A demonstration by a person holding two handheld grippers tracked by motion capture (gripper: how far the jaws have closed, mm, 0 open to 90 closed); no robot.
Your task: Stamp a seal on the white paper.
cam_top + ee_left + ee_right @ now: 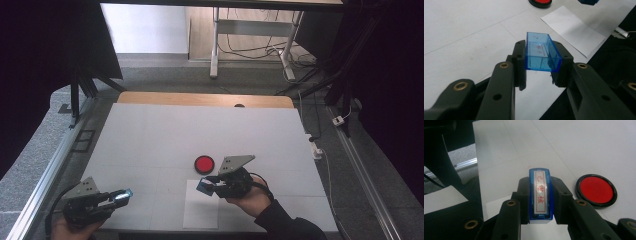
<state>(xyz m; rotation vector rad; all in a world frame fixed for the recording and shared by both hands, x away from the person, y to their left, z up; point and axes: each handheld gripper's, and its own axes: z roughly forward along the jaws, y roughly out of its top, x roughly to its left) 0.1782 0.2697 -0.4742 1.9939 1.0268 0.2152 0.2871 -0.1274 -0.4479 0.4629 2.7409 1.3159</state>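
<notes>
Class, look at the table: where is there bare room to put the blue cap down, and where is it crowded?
Bare: the table beyond the ink pad to the far edge, and between the left gripper, holding the blue cap, and the paper sheet. Crowded: around the right gripper with its stamp, over the sheet beside the pad.

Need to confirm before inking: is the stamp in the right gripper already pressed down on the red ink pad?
No: in the right gripper view the stamp sits clamped between the jaws, with the red ink pad apart to its side.
</notes>
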